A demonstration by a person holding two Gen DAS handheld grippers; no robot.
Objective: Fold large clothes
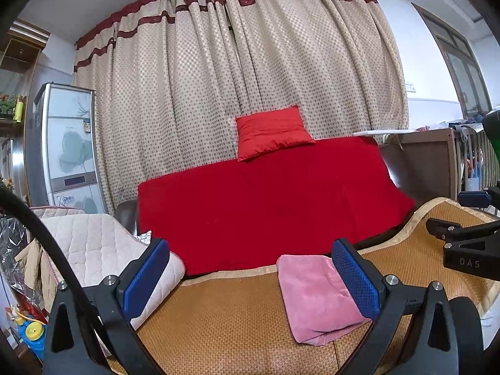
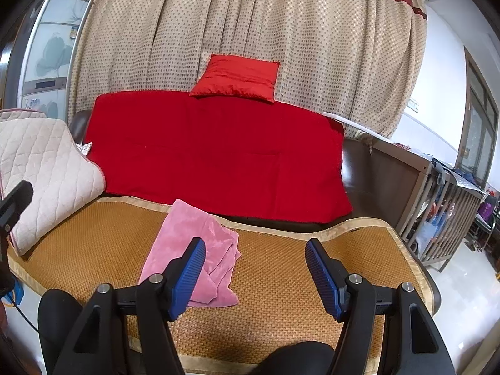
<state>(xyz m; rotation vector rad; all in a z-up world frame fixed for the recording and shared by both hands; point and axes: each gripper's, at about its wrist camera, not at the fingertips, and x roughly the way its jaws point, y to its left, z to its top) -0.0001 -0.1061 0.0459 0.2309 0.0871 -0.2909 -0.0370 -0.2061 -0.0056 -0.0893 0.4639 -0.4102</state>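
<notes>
Big beige dotted curtain with dark red trim [image 1: 237, 72] fills the back wall at 12 o'clock. In front of it a dark sofa draped in a bright red blanket [image 2: 215, 153], with a shiny red square cushion [image 2: 237, 78] on top. A woven tan rattan mat [image 2: 281, 275] covers the seat. At 9 o'clock, a tall silver floral-panel air conditioner [image 1: 68, 143]; at 3 o'clock, a brown wooden crib [image 2: 437, 193] and dark-framed windows [image 2: 481, 125]. White walls, pale glossy floor.

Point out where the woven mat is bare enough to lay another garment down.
Bare weave runs from the folded pink garment rightward to the woven mat's tan border, and in the strip between the garment and the quilted cushion on the left. The near edge is crowded: both open grippers, left and right, hover over it.
</notes>
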